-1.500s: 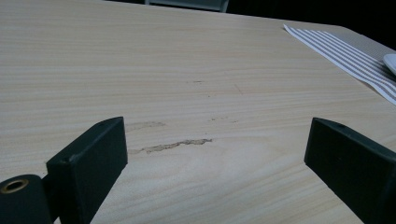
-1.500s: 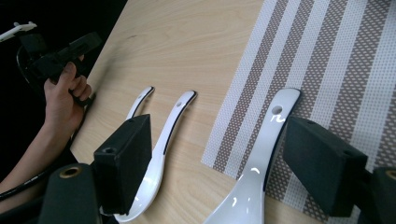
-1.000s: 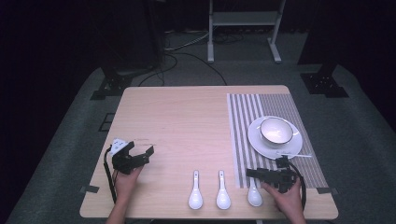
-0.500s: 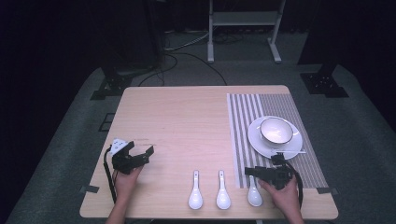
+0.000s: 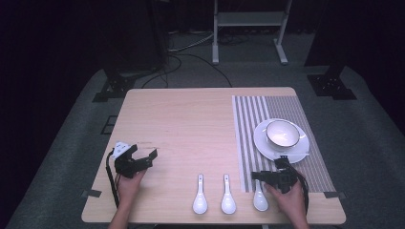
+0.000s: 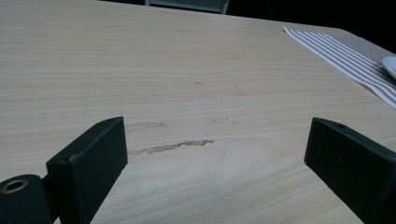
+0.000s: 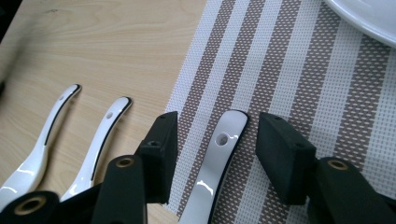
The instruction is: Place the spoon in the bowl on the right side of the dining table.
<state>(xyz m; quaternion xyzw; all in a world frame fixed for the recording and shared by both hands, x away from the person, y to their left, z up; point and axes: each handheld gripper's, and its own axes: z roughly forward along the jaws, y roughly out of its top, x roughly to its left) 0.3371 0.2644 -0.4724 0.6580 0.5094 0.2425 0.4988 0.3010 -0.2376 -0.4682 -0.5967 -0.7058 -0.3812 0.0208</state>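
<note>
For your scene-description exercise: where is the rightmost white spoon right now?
In the high view, the rightmost spoon lies near the table's front edge, its handle on the striped placemat, between the right tool's jaws.

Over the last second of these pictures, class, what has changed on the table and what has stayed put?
The right gripper has just been closing its jaws around the handle of the rightmost spoon, which lies between them; the pads do not yet press on it. The left gripper stayed open in place, and the other two spoons, bowl and plate have not moved.
</note>
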